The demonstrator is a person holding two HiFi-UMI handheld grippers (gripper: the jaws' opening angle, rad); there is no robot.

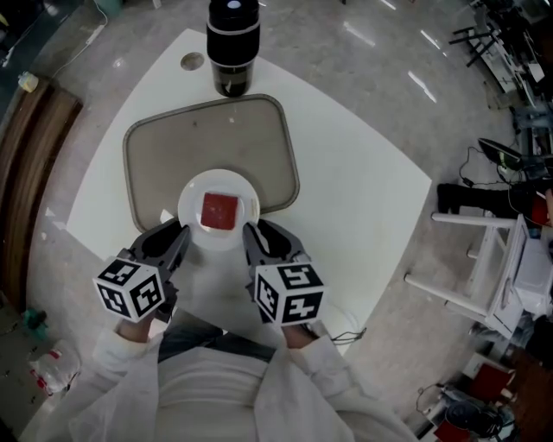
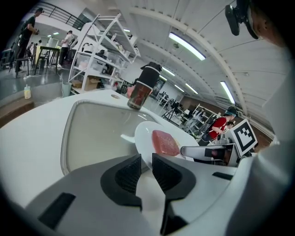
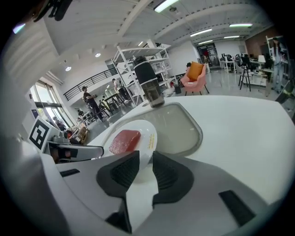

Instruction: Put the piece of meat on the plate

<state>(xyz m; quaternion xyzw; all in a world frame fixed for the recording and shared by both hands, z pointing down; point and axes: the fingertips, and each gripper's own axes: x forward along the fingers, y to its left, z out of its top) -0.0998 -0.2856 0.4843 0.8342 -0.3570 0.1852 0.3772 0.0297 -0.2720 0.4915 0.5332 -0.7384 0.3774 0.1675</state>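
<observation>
Left gripper (image 2: 142, 159) and right gripper (image 3: 145, 156), jaws of each slightly apart and holding nothing, flank the near rim of the plate (image 1: 190, 207). Meat (image 1: 219, 211) lies at the plate's centre. Plate overlaps the near edge of the tray (image 1: 155, 155) on the table (image 1: 363, 198); black jar (image 1: 233, 43) stands beyond the tray

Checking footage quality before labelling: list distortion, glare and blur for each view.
Head view: sharp but barrel-bent, so the table edges bow; streaks of glare on the floor. Left gripper view: fisheye, black corners, the jaws loom large, the meat on the plate clear. Right gripper view: same fisheye vignette, the tray rim curved, glaring ceiling lamps.
</observation>
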